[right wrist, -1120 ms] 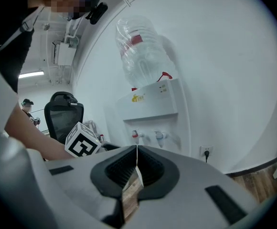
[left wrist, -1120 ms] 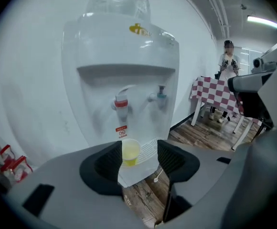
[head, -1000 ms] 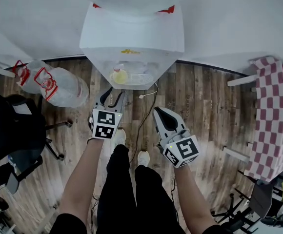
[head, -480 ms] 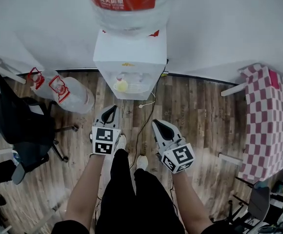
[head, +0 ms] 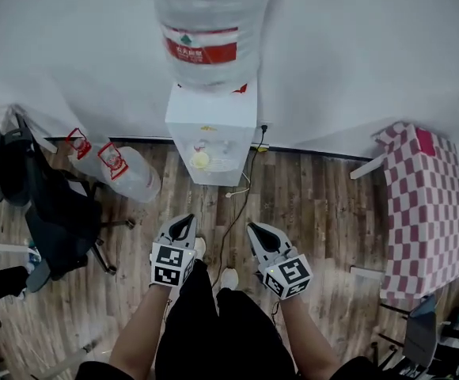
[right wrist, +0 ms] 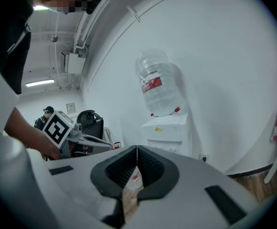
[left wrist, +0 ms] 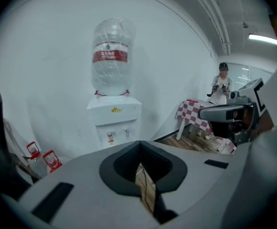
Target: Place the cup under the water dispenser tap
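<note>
The left gripper (head: 184, 226) hangs above the wooden floor (head: 324, 204), its fingers pressed together on nothing. Ahead, the yellow cup (head: 201, 160) sits in the recess of the water dispenser (head: 211, 121), beneath its taps. The right gripper (head: 259, 232) likewise has its fingers together, empty.

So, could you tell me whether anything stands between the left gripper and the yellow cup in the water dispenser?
Nothing visible does. Between the shut, empty left gripper and the yellow cup in the water dispenser alcove there is only open wooden floor, with a thin cable lying on it.
</note>
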### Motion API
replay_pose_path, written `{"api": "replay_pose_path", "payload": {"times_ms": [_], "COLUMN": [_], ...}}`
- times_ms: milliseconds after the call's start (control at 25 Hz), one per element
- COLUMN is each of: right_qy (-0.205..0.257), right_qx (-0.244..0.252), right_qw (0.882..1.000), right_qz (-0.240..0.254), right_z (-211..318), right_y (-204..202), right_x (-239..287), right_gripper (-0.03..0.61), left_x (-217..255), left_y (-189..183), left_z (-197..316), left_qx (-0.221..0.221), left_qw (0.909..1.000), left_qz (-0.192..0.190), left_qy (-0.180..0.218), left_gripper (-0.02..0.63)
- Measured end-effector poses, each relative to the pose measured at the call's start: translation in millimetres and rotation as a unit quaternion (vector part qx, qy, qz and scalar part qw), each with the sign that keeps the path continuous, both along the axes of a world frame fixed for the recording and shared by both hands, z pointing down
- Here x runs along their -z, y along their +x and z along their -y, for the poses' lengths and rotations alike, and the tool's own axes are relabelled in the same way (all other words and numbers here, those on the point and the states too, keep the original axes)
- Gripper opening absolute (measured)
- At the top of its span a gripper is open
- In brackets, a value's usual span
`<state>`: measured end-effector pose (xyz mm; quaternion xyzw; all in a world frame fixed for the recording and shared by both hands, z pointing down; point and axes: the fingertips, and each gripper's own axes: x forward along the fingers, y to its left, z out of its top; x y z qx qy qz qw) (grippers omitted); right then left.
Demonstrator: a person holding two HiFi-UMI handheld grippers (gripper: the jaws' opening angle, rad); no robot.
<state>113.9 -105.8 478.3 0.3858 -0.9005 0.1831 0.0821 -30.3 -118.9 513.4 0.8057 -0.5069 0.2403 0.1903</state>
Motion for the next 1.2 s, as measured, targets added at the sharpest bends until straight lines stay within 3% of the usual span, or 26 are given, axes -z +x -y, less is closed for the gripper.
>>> {"api": "replay_pose_path", "payload": {"times_ms": [360, 640, 960, 1200], "right_qy": [0.026, 0.046, 0.048, 0.047], "right_qx": [0.017, 0.031, -0.008, -0.039], "right_qw": [0.999, 0.998, 0.999, 0.998], "right_qz": [0.016, 0.017, 0.020, 0.001], "right_z": [-38, -60, -87, -127], "right_y": [12, 4, -10, -31], "right_x": [49, 74, 78, 83], "right_gripper": [0.021, 0.021, 0.021, 0.021], "left_x": [62, 86, 110, 117], "left_y": [2, -2, -32, -72], "left_z": [-68, -94, -110, -147], "left_qx": [0.028, 0.014, -0.003, -0.010], "left_qw": [0.9991, 0.9990, 0.9968, 0.9960], "left_qz": [-0.019, -0.009, -0.010, -0.035], "left_qy": [0.026, 0.041, 0.080, 0.082], "left_gripper": [0.014, 0.014, 0.014, 0.014]}}
